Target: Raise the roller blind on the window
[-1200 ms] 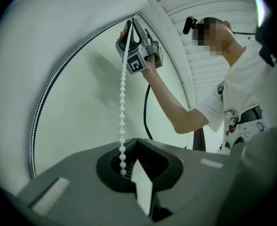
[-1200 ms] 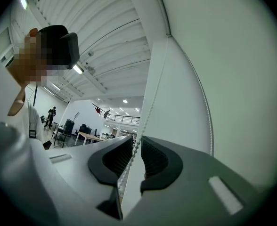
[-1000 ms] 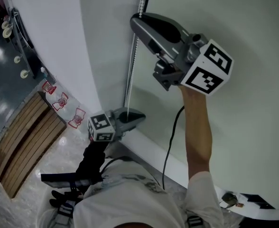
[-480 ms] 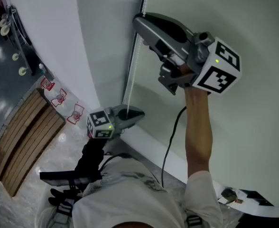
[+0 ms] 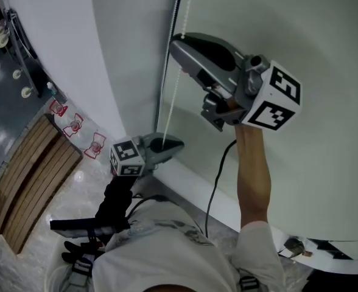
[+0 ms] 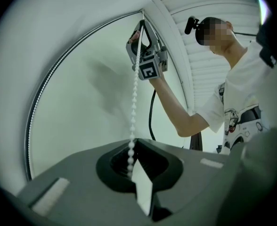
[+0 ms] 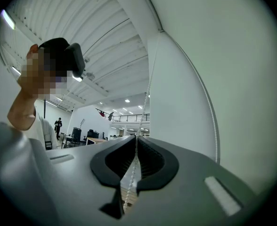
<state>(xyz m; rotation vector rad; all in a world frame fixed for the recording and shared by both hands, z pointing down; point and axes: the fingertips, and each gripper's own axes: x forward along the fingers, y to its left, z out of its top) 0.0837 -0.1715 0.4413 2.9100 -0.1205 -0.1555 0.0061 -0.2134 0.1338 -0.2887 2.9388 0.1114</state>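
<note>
At the window, both grippers are clamped on the blind's bead chain.
The right gripper (image 5: 178,40) is held high beside the pale roller blind (image 5: 301,41), which hangs down close to the white sill (image 5: 194,190). Its fingers are together, clamped on the white bead chain (image 5: 175,93); the right gripper view shows the chain running through the slot between them. From there the chain hangs almost straight down to the left gripper (image 5: 176,143), which is held low, just above the sill and near the wall. In the left gripper view the beads drop in at the fingertips, and the fingers are closed on them. A black cable (image 5: 213,184) trails down beside the right forearm.
</note>
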